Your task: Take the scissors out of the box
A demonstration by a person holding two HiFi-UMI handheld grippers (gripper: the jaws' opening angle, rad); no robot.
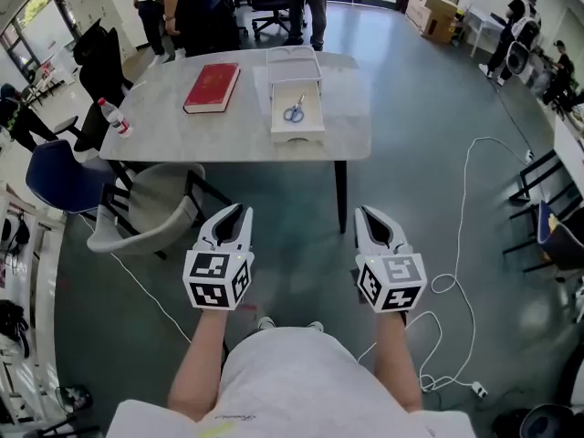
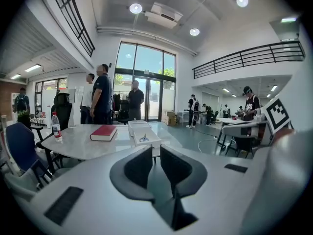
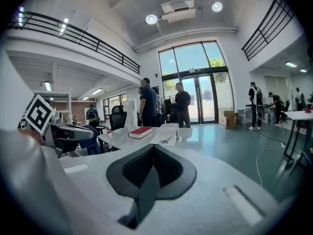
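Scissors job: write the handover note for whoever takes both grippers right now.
Left gripper: jaws slightly apart, nothing between them.
Right gripper: jaws together, empty.
Both are held out in front of the person, over the floor and short of the table.
The scissors, with blue handles, lie in the open white box on the table. A red book lies to the box's left.
Done: nothing; the scissors are untouched.
Left: step up to the table, grip the scissors and lift them out of the box.
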